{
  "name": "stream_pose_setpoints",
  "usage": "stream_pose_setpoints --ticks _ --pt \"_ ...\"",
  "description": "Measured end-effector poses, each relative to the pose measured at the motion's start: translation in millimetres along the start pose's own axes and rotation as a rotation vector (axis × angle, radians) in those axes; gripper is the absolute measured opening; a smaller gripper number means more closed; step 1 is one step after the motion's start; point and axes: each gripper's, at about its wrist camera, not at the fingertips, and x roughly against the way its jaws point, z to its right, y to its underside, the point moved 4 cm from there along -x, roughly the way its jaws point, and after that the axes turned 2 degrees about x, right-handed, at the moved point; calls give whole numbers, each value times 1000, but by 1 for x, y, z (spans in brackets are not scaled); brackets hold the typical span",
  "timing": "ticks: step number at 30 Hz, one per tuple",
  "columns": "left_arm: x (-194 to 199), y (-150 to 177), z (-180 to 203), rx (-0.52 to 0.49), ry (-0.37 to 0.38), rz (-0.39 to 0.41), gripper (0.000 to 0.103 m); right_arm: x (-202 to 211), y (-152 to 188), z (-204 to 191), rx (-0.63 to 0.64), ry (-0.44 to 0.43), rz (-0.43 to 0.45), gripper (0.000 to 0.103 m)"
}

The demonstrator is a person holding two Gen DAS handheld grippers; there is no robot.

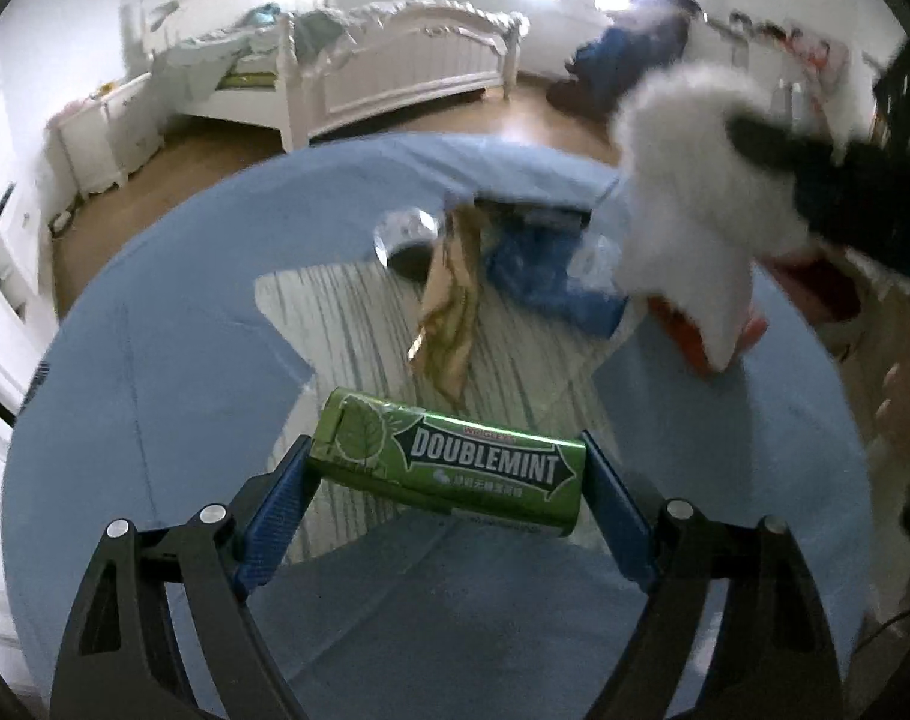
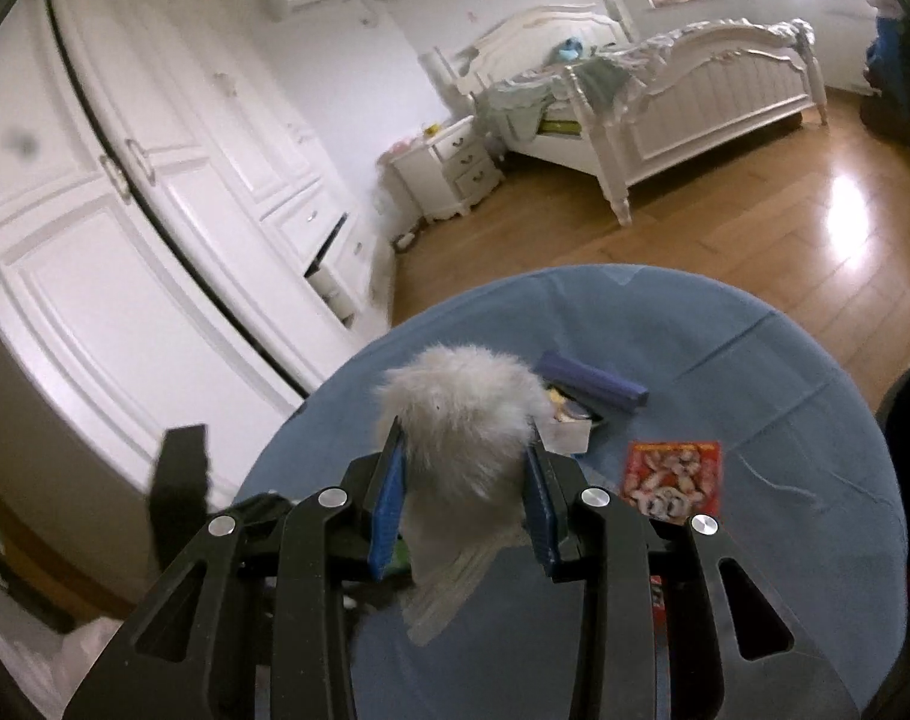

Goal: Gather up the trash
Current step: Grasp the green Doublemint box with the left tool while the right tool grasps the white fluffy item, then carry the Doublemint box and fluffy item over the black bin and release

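Left wrist view: left gripper (image 1: 446,468) holds the green gum pack (image 1: 449,468) by its ends, just above the blue table (image 1: 125,420). Right gripper (image 2: 464,480) squeezes a white fluffy thing (image 2: 461,420) over the table. Pick-up step done, I think; next needs a trash bin, not in view.

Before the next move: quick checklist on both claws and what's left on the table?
1. Left claw on the Doublemint pack: ok, pads at both ends.
2. Right claw on the white fluffy piece: ok, pinched and lifted.
3. Trash bin or bag: cannot tell, none in view.
4. Table cleared: not ok; gold wrapper, blue wrapper, red packet remain.
5. Pack level: not ok, tilted.
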Motion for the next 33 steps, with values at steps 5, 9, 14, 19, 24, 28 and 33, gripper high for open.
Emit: stream_pose_setpoints --ticks 5,9,14,19,24,28,33 --pt "41 -32 20 43 57 138 84 41 -8 26 -30 45 110 35" --pt "67 -78 53 26 139 256 84 97 -26 53 -35 158 269 35" --pt "68 -125 120 -17 273 343 84 176 -38 94 -33 377 466 35" --pt "23 -160 203 -86 434 311 84 213 -29 152 -77 555 498 35" --pt "-31 -168 266 -135 518 217 84 221 -7 212 -154 631 459 35" --pt "-71 -168 295 -153 534 139 84 222 12 249 -202 657 437 36" --pt "-106 -162 313 -161 542 48 84 211 25 279 -240 674 401 36"
